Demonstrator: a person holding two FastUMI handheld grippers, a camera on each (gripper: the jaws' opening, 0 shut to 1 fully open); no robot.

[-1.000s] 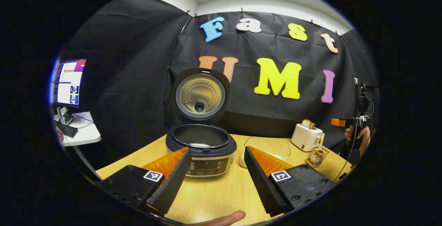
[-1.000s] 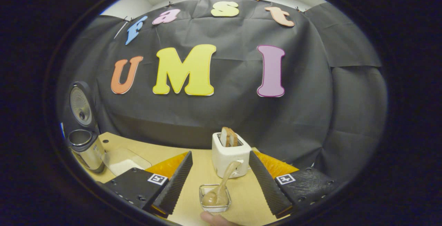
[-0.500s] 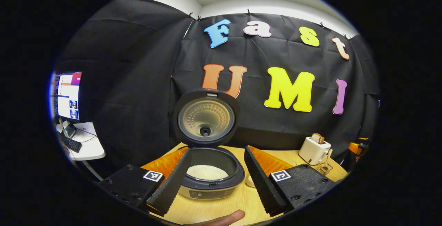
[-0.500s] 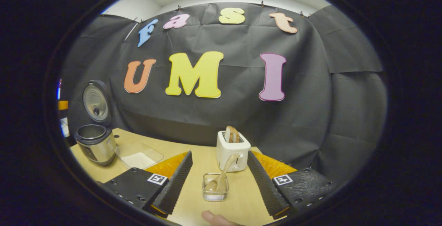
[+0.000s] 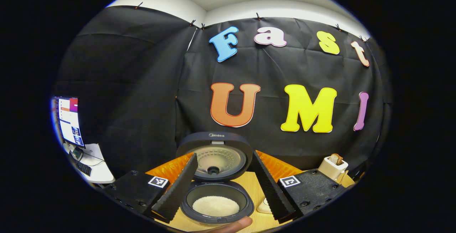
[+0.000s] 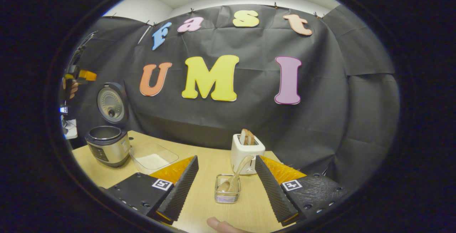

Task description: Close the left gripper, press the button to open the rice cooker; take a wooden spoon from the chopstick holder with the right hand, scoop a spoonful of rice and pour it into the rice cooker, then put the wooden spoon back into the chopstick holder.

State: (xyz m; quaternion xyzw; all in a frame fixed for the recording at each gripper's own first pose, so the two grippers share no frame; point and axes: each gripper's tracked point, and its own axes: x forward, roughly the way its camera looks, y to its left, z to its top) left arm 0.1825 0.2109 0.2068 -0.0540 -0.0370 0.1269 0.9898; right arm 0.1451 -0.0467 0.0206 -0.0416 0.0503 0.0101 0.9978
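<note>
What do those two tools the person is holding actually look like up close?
Both look alike. The left tool and the right tool each have two long black fingers with ribbed inner faces, orange panels behind them, and black blocks bearing small square black-and-white markers. No cable or sleeve can be made out.

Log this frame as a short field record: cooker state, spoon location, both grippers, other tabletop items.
rice cooker: lid up, white rice inside the pot
wooden spoon: leaning in the chopstick holder
left gripper: open, above the cooker, holding nothing
right gripper: open, facing the holder, holding nothing
rice container: clear, on the table beside the cooker
toaster: white, bread in its slots, behind the holder
</note>
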